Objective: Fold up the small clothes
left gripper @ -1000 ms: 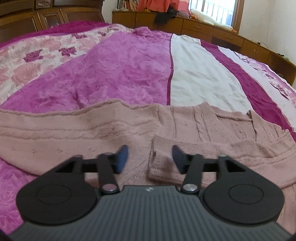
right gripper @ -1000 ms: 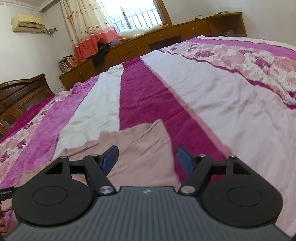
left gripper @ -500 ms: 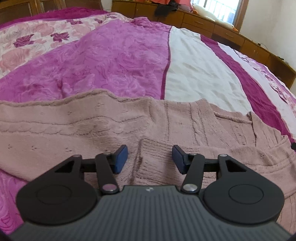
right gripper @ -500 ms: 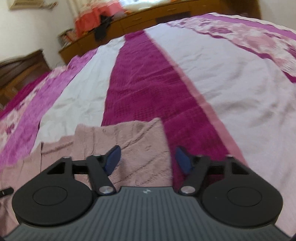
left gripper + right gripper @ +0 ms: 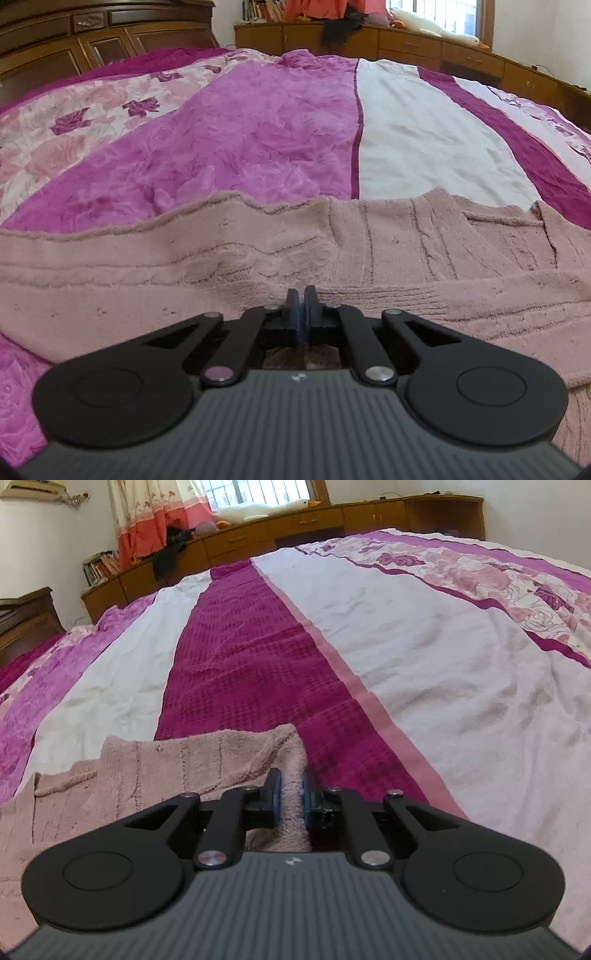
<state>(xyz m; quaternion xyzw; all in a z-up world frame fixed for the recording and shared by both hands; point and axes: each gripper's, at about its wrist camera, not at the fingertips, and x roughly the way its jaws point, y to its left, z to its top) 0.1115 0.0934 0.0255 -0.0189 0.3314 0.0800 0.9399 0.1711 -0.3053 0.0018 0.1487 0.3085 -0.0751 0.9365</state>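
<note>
Although both tools have closed, their holds differ. At the left, the left gripper [image 5: 302, 308] is clenched tight at the near part of the pink knitted sweater [image 5: 184, 280], which lies spread across the bedspread [image 5: 258, 129]; whether knit is caught between its jaws cannot be told. Further right, the right gripper [image 5: 291, 797] pinches the sweater's right edge, fabric plainly bunched between its blue pads [image 5: 275, 794]. Judged purpose: twin holds along the near side, ready to lift and fold it over.

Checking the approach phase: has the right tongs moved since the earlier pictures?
Yes. The right tongs moved forward over the pink knitted sweater, toward its corner by the dark magenta stripe, and shut on it.
</note>
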